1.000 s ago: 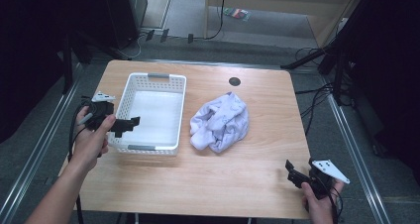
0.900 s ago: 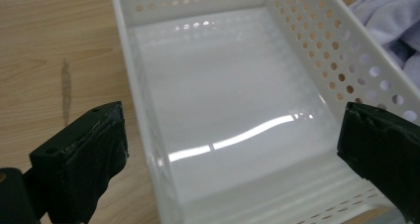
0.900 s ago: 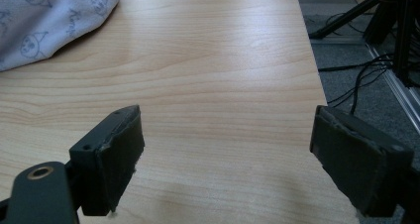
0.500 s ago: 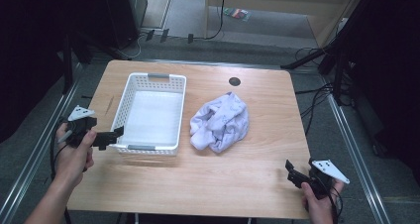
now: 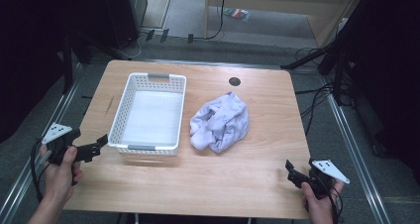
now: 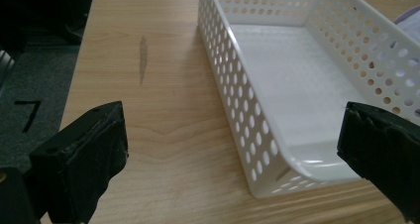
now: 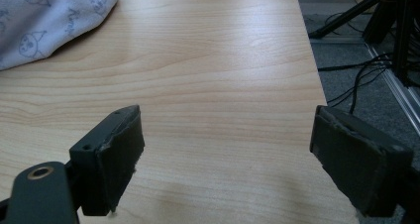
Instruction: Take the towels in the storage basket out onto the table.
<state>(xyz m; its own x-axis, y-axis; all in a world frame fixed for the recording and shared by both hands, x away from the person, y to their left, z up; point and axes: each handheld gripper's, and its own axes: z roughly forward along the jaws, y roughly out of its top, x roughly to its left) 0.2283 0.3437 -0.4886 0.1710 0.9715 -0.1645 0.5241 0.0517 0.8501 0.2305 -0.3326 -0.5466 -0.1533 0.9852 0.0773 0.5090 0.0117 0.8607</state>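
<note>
Left gripper (image 5: pixel 99 145) held at the near-left edge of the tabletop (image 5: pixel 257 174), jaws spread wide with nothing between them; left gripper view confirms the gap, with the near corner of the white perforated basket (image 6: pixel 277 80) lying ahead between the two jaws, closer to the right jaw, not touching either. That view also shows the basket interior bare and a dark streak in the wood (image 6: pixel 143 58) ahead of the left jaw; the high view makes this mark out only faintly. Right gripper (image 5: pixel 292 172) at the near-right edge, jaws likewise parted and empty. Right gripper view shows a crumpled pale cloth with small printed figures (image 7: pixel 47 16) well ahead and off to the left jaw's side, apart from it. High view places the cloth (image 5: pixel 220 122) just beside the basket (image 5: pixel 148 112), mid-tabletop.
</note>
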